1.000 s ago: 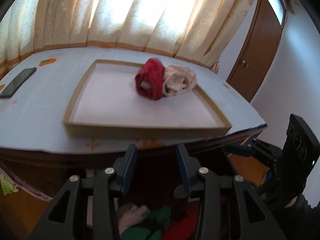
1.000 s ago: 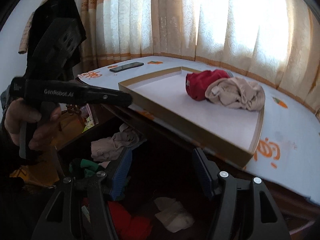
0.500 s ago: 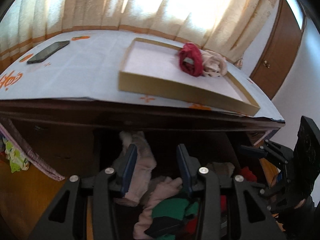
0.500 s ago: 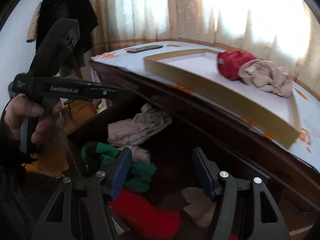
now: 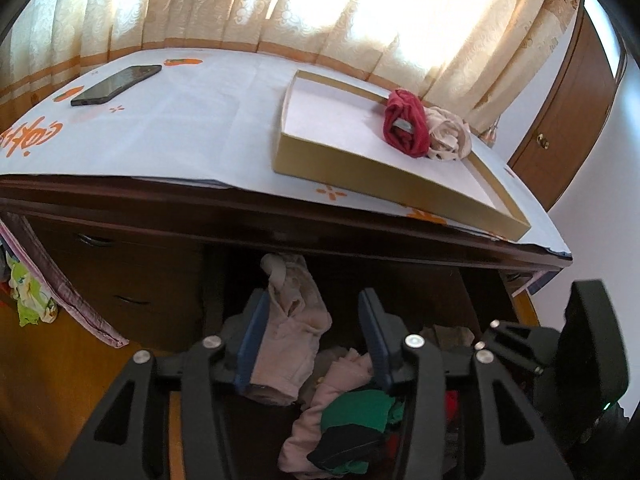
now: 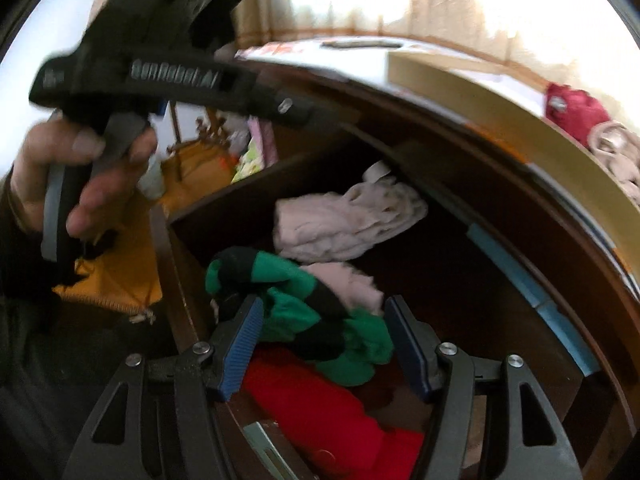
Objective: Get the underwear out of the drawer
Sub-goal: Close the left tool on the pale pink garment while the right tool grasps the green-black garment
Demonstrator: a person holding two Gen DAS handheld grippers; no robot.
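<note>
The drawer (image 6: pixel 224 200) under the table stands open with several crumpled garments inside. My left gripper (image 5: pixel 314 340) hangs over its far end. Its jaws are opening, and pale pink underwear (image 5: pixel 292 332) lies between them without being pinched. My right gripper (image 6: pixel 326 340) is open above a green and black garment (image 6: pixel 296 304), with a red one (image 6: pixel 320 400) just below it. In the right wrist view a hand (image 6: pixel 80 168) holds the left gripper's handle at the upper left. Red underwear (image 5: pixel 404 124) and beige underwear (image 5: pixel 448 136) lie in the cardboard tray (image 5: pixel 360 172) on the table.
A phone (image 5: pixel 116 84) lies on the white patterned tablecloth (image 5: pixel 180 128) at the far left. Curtains hang behind the table, and a wooden door (image 5: pixel 560 120) stands at the right. The table's dark front edge (image 5: pixel 280 232) overhangs the drawer. More closed drawers (image 5: pixel 120 272) are on the left.
Both views have dropped from the table top to the open drawer. The left jaws now stand wider, around the pale pink underwear. The right gripper has come down close over the green garment.
</note>
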